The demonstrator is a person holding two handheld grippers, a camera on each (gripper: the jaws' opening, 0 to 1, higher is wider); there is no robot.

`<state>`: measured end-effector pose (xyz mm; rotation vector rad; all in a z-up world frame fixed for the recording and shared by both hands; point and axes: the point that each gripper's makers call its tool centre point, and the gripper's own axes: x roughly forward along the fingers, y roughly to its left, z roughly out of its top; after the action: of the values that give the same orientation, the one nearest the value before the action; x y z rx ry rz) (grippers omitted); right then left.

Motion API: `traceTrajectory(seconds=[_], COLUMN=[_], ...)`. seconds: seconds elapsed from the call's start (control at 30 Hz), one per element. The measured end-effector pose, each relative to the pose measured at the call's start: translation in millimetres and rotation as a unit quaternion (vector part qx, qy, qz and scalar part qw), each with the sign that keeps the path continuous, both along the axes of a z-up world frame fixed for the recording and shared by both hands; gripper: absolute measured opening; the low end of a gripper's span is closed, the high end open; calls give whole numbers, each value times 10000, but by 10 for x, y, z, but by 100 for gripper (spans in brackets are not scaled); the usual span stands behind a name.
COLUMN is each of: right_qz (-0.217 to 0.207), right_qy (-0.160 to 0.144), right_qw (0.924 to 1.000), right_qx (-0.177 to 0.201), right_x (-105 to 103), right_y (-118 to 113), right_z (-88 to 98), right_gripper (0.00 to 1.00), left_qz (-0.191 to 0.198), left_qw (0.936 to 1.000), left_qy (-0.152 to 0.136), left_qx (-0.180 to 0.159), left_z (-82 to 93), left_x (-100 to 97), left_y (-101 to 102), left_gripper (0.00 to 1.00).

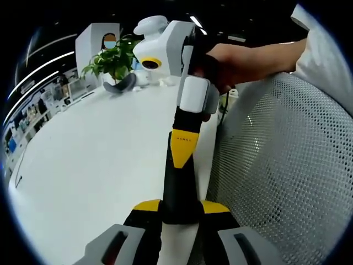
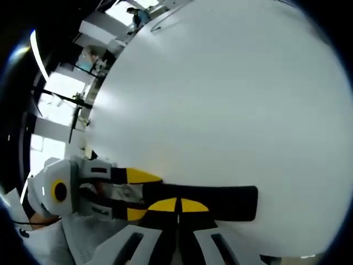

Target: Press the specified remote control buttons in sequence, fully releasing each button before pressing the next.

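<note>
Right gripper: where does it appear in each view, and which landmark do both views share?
Left gripper view: the right gripper reaches from upper right, held by a hand, down to bottom centre.
Right gripper view: the right gripper rises from bottom centre.
Shared landmark: the white table.

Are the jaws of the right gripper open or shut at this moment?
Shut. In the right gripper view, the two yellow halves of the right gripper meet in the middle, with no gap between them.
</note>
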<state>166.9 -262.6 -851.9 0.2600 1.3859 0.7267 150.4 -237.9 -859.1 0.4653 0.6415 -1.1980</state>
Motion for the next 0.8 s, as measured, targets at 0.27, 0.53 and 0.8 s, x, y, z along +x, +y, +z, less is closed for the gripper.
traceTrajectory(seconds=[0.27, 0.53, 0.8], right_qz=[-169, 109, 263], right_qy=[23, 85, -12], right_qw=[9996, 9995, 9995], right_qx=[227, 288, 164], right_x=[46, -40, -55], right_y=[16, 110, 96], right_z=[36, 38, 14], right_gripper=[0, 0, 0], left_qz=[1, 12, 28], left_qw=[10000, 10000, 10000], left_qy=[5, 15, 12], left_qx=[-7, -15, -34], left_z=[2, 1, 3], left_x=[3, 4, 3], left_y=[0, -1, -2], left_gripper=[25, 25, 25])
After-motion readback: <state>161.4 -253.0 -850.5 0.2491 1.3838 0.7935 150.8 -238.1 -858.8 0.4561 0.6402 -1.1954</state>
